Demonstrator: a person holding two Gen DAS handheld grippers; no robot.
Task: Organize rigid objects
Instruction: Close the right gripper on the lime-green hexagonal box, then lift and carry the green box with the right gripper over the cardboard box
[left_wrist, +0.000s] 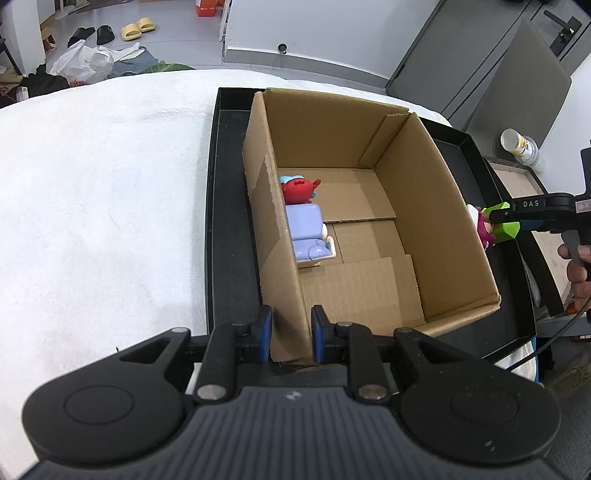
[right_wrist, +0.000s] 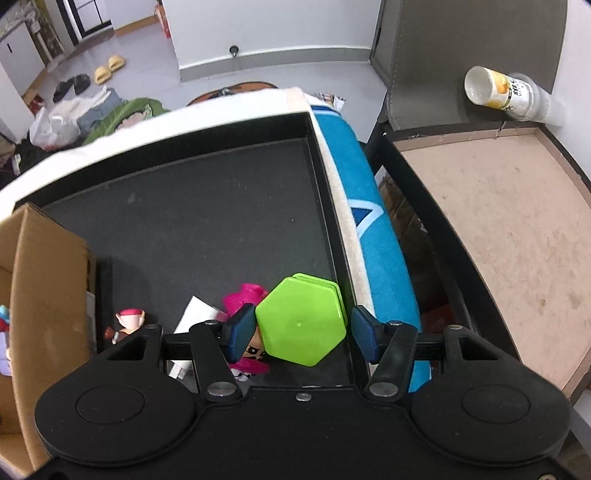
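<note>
Right fingers (right_wrist: 359, 334) apart, green hexagon (right_wrist: 301, 320) between them; left fingers (left_wrist: 318, 334) clamp cardboard box wall (left_wrist: 273, 236).

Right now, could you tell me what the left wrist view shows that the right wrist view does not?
Only the left wrist view shows the left gripper astride the cardboard box wall and the red figure inside. Only the right wrist view shows the small pink-hatted figure on the black tray. Both show the green hexagon, the pink toy and the cup.
</note>
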